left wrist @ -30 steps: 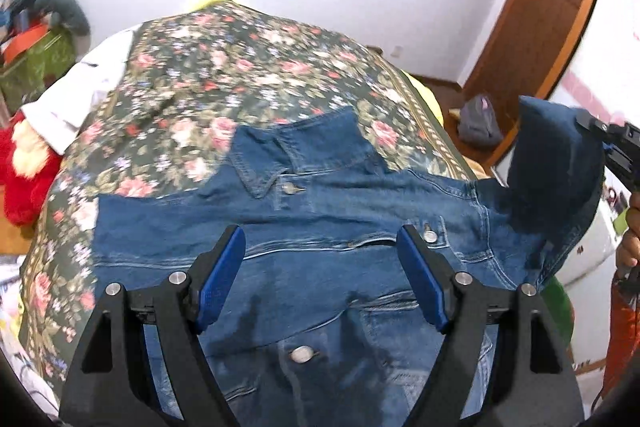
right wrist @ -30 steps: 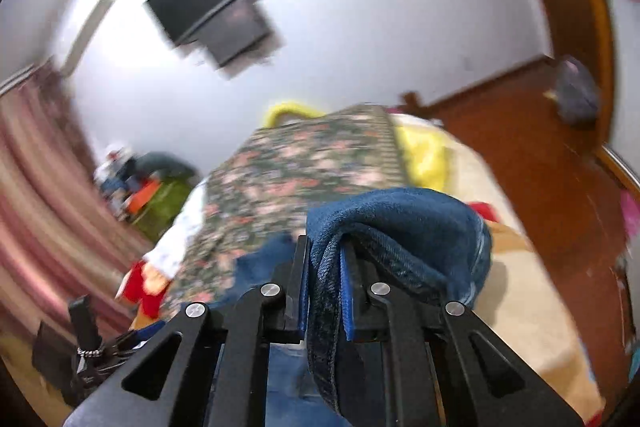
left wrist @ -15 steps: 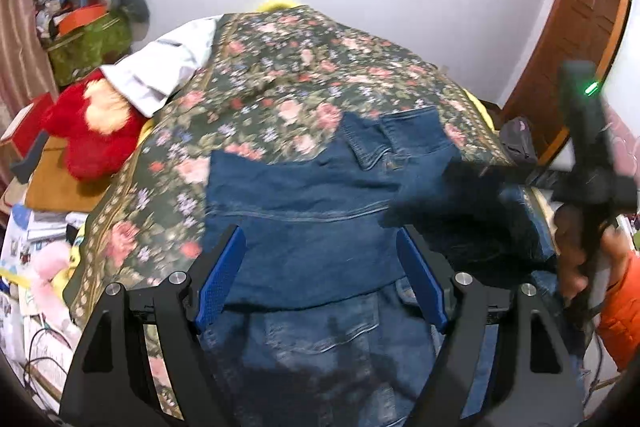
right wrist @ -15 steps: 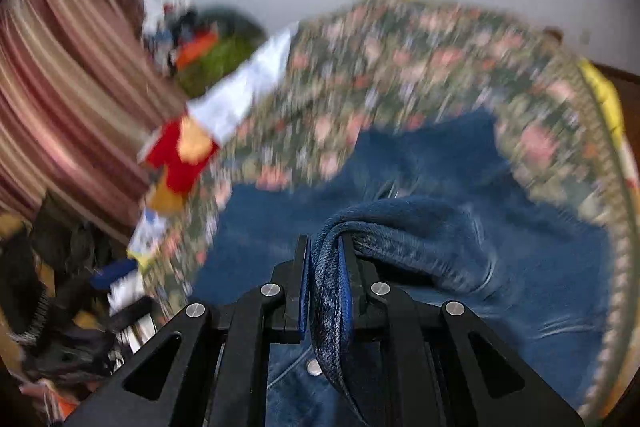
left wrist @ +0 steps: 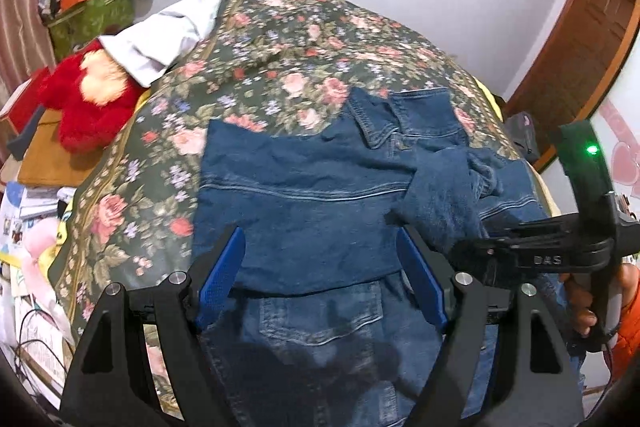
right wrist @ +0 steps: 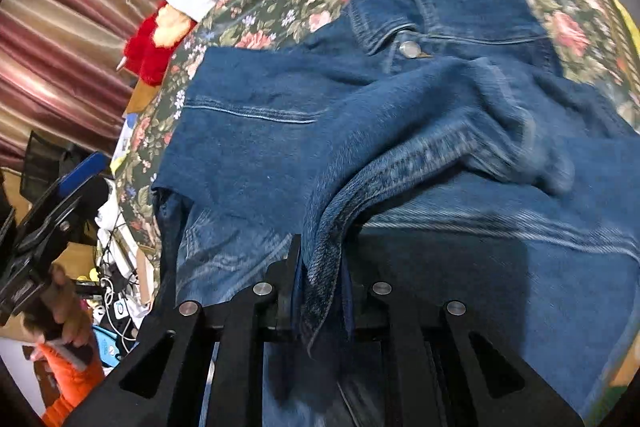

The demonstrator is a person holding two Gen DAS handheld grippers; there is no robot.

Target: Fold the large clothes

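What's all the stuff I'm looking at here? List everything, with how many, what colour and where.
denim jacket: one, blue, spread on the bed, collar at the far end
sleeve: one, blue, folded over the jacket's front, its end pinched by the right gripper
bedspread: one, dark green with pink flowers, covering the bed
white cloth: one, at the bed's far left corner
plush toy: one, red, left of the bed
green box: one, by the far wall at left, clutter piled on top
wooden door: one, brown, far right
left gripper: one, black with blue fingers, open above the jacket
right gripper: one, black, shut on the sleeve
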